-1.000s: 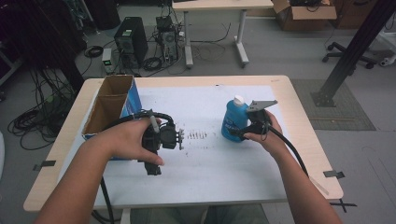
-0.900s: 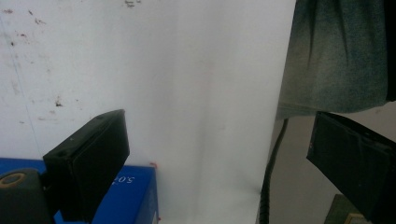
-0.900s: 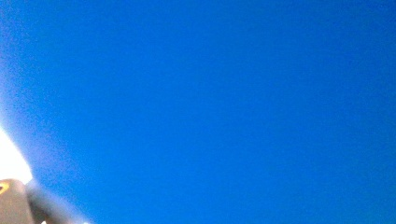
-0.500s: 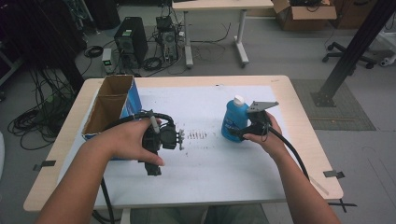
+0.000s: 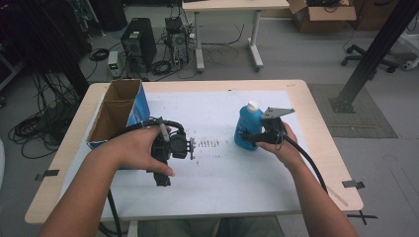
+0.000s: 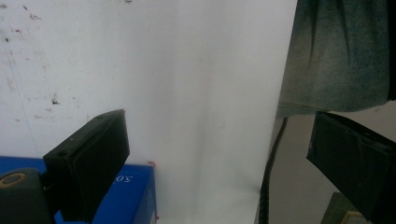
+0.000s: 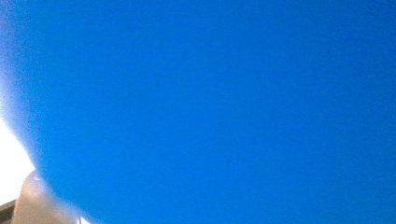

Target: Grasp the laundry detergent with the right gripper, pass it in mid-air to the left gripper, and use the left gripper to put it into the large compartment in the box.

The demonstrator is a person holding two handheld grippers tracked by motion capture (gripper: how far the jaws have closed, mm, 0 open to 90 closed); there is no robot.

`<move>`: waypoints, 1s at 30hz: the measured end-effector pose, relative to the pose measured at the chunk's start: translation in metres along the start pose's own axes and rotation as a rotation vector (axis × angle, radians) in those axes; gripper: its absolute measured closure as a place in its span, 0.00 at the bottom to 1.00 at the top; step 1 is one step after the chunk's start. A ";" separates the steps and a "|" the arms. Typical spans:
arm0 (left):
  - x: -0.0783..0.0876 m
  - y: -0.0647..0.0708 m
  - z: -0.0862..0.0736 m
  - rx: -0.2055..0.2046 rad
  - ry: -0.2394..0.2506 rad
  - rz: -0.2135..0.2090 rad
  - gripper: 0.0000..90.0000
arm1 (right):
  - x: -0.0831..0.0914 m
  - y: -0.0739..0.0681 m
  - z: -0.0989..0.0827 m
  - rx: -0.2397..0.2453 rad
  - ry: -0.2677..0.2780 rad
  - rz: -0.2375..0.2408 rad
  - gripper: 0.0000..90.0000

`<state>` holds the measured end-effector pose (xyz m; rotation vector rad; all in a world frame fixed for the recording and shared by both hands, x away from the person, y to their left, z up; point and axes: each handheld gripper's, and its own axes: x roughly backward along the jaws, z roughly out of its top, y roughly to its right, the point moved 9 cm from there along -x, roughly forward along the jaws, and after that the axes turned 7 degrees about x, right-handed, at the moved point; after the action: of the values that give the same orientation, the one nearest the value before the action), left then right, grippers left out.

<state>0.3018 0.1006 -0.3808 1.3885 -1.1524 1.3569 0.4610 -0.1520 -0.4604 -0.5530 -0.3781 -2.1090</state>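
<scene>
Grey floor with tangled cables, computer towers (image 5: 139, 45) and another desk (image 5: 232, 5) lies beyond my work surface, a wooden table (image 5: 321, 148) covered by a white sheet (image 5: 217, 173) marked with small dark smudges. On the sheet's left edge stands an open cardboard box (image 5: 114, 116) with blue sides and two compartments.

From the high view I see the blue bottle (image 5: 247, 127) with its white cap standing upright on the right part of the sheet. My right gripper (image 5: 247, 139) sits against the bottle's lower body from the right side, its grey plate level above it. Its jaws have just been closing with the bottle between them; in the right gripper view the bottle (image 7: 210, 102) is pressed so close that I see blurred blue and no jaws, so I cannot tell whether the pads already press on it.

My left gripper (image 5: 163, 175) is held just over the sheet near the box, pointing back toward me. In the left gripper view its jaws stand wide apart with nothing between them, over the white sheet (image 6: 187, 93), the box's blue corner (image 6: 135, 196) at the lower left.
</scene>
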 end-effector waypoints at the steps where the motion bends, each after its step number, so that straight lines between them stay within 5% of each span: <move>1: 0.000 0.000 0.000 0.000 0.000 0.000 0.07 | 0.000 0.000 0.000 0.000 0.000 0.000 0.18; 30: 0.000 -0.001 0.000 -0.001 -0.004 0.006 0.07 | 0.001 -0.004 0.000 0.026 0.016 0.006 0.33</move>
<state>0.3029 0.1010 -0.3812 1.3885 -1.1604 1.3582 0.4570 -0.1503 -0.4601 -0.5216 -0.3941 -2.0986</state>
